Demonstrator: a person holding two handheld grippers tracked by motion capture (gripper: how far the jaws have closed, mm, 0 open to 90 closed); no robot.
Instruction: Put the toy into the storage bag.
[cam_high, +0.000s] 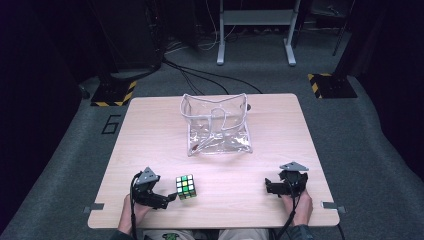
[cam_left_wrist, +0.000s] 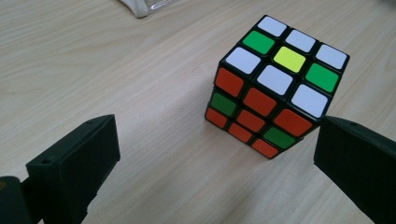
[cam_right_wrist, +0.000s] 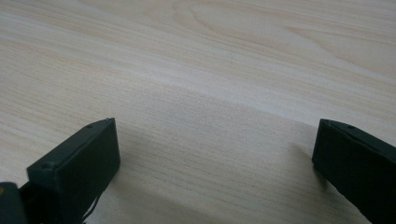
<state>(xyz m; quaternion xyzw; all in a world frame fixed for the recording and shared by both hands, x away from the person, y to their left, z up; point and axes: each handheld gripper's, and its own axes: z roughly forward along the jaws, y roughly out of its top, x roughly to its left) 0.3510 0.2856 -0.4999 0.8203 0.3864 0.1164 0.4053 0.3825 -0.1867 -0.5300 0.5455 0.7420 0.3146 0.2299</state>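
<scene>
My left gripper (cam_left_wrist: 217, 154) jaws spread wide, scrambled black-framed puzzle cube (cam_left_wrist: 276, 84) on pale wood table (cam_high: 150, 150) just ahead, off-centre toward one jaw. Right gripper (cam_right_wrist: 215, 154) spread, empty. Risk: closing now shoves cube sideways, corner grip slips

My bench (cam_high: 150, 145) is pale wood with rounded corners, standing on grey carpet (cam_high: 65, 165). Past its far edge, black cables (cam_high: 200, 75) run across the floor toward a white metal frame (cam_high: 255, 30). Two black-and-yellow striped blocks (cam_high: 114, 94) sit at the bench's far corners, one each side. A "6" (cam_high: 111, 124) is marked on the carpet just beside the bench's left edge.
</scene>
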